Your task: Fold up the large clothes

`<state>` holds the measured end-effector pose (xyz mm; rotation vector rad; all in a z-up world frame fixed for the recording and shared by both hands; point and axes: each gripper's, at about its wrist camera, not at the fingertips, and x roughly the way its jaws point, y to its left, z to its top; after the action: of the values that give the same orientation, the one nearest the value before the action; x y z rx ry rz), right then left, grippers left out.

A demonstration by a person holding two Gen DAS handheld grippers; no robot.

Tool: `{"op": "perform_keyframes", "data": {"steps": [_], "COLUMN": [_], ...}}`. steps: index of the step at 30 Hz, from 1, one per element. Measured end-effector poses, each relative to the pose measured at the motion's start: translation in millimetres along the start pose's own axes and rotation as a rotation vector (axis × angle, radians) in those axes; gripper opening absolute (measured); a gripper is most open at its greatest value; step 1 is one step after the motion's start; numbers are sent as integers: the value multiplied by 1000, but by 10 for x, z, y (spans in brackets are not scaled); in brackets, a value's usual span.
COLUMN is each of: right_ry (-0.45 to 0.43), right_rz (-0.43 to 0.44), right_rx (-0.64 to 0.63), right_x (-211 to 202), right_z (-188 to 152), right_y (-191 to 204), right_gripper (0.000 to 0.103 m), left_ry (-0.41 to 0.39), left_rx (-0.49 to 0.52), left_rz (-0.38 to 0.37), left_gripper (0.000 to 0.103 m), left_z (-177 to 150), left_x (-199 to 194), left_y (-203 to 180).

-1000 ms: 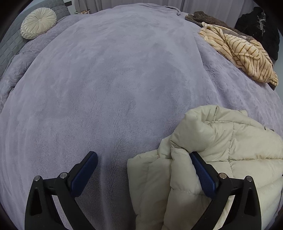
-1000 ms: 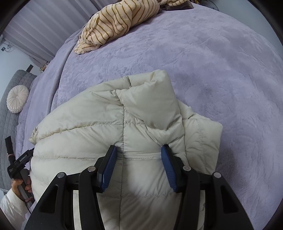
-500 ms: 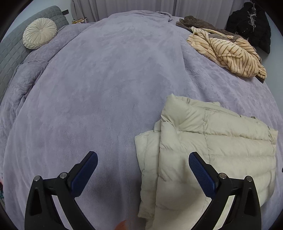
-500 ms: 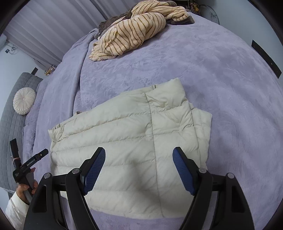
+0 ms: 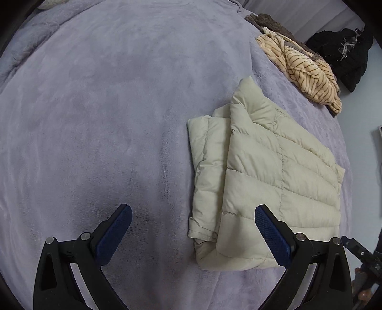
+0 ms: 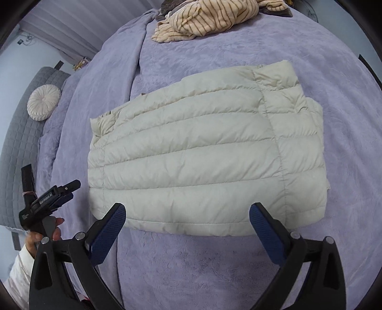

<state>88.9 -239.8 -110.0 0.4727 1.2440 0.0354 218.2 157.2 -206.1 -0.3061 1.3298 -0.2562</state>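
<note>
Right wrist alone shows the round cushion (image 6: pixel 43 102) far left; both the right gripper (image 6: pixel 187 220) and left gripper (image 5: pixel 193 220) gape empty, the right's jaws just opened, above the folded puffer jacket (image 6: pixel 203 152).

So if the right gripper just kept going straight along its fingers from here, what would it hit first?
Probably the near hem of the folded cream puffer jacket, or the purple blanket just short of it. The right gripper is open with nothing between its fingers; depth is hard to judge.

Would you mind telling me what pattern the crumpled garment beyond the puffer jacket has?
Cream with thin dark stripes; clearest in the right wrist view.
</note>
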Motion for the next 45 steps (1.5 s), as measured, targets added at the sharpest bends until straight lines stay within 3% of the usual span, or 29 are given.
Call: {"op": "perform_keyframes", "data": {"steps": [5,6,8,9,10,16,23,25,27,31,34,37,41,43,45], "right_ry": [-15,-23,-36,-36,-26,30,58,59,64,68,70,68,78,53,-56], "right_rz": [-8,1,-6,-12,-14,65,213,232,243,244,263,280,262,233,228], "right_rx": [-53,-65,-87,-95,-91,3,111,110,118,120,126,140,144,107,50], "right_x": [159,180,242,281,350,921,1235,1256,1273,1294,1318,1341,1292,1116,801], "right_z": [107,136,190,219,244,283,235,220,216,216,241,246,274,312,364], "right_y": [313,372,468,491,491,200,-170,-209,-230,-235,-277,-334,-336,-237,-140], "right_gripper": [101,95,72,38,14,12,2,1,0,0,0,0,0,2,2], "left_ry": [46,50,55,62,70,128,82,58,92,140,193,172,202,199,193], "left_rx": [-58,-59,-50,-44,-39,-5,35,80,54,37,56,136,175,164,158], "left_rz": [-218,-240,-263,-275,-287,-358,-513,-419,-351,-417,-516,-593,-468,-456,-448], "left_gripper": [103,103,103,103,103,103,103,103,103,103,103,103,103,90,76], "left_z": [83,101,164,186,207,330,425,498,574,579,528,471,442,418,419], "left_x": [191,233,321,364,404,664,477,504,655,827,868,753,888,874,846], "left_y": [102,105,96,97,103,66,-98,-163,-119,-79,-262,-546,-637,-587,-535]}}
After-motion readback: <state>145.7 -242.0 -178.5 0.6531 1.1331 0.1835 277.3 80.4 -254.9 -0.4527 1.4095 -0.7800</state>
